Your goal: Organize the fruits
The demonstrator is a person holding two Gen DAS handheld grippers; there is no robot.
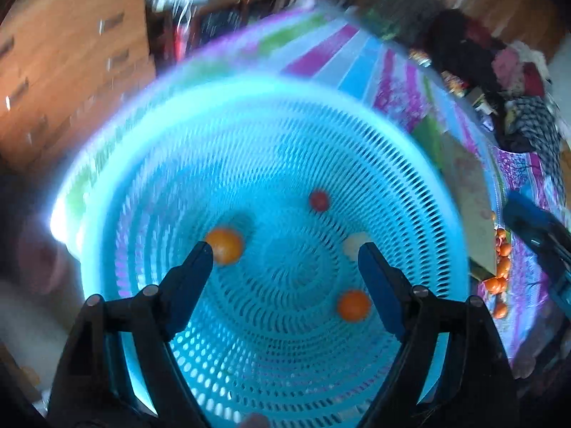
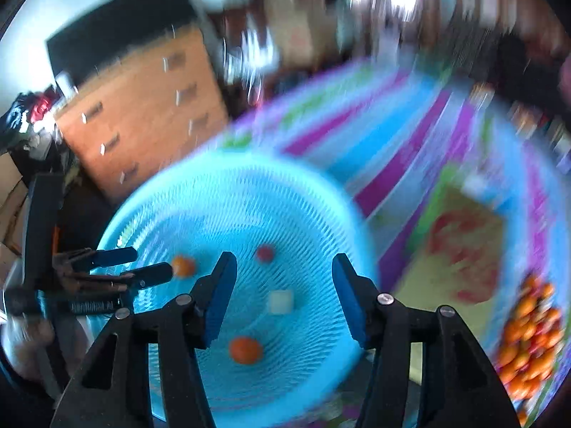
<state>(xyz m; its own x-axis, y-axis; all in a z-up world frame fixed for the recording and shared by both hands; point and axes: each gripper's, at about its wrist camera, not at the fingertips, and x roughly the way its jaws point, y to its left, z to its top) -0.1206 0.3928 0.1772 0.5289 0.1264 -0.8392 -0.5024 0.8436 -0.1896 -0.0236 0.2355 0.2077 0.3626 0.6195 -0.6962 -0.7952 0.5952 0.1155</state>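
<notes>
A round blue perforated basket point(image 1: 249, 125) point(image 2: 232, 192) sits on a striped bedspread. In it lie two oranges point(image 1: 225, 245) point(image 1: 354, 305), a small red fruit point(image 1: 319, 200) and a pale piece point(image 1: 355, 243). My left gripper point(image 1: 285, 253) hangs open over the basket with nothing between its fingers. My right gripper point(image 2: 284, 262) is also open and empty above the basket, over the same oranges point(image 2: 183, 265) point(image 2: 245, 350), red fruit point(image 2: 264, 253) and pale piece point(image 2: 281, 301). The right wrist view shows the left gripper point(image 2: 153, 262) at the basket's left rim.
A heap of several oranges point(image 2: 528, 335) point(image 1: 499, 271) lies on the bedspread to the right of the basket, beside a flat yellowish mat point(image 2: 460, 249). A wooden chest of drawers point(image 2: 142, 114) stands behind on the left. Clothes and clutter point(image 1: 517, 82) line the far right.
</notes>
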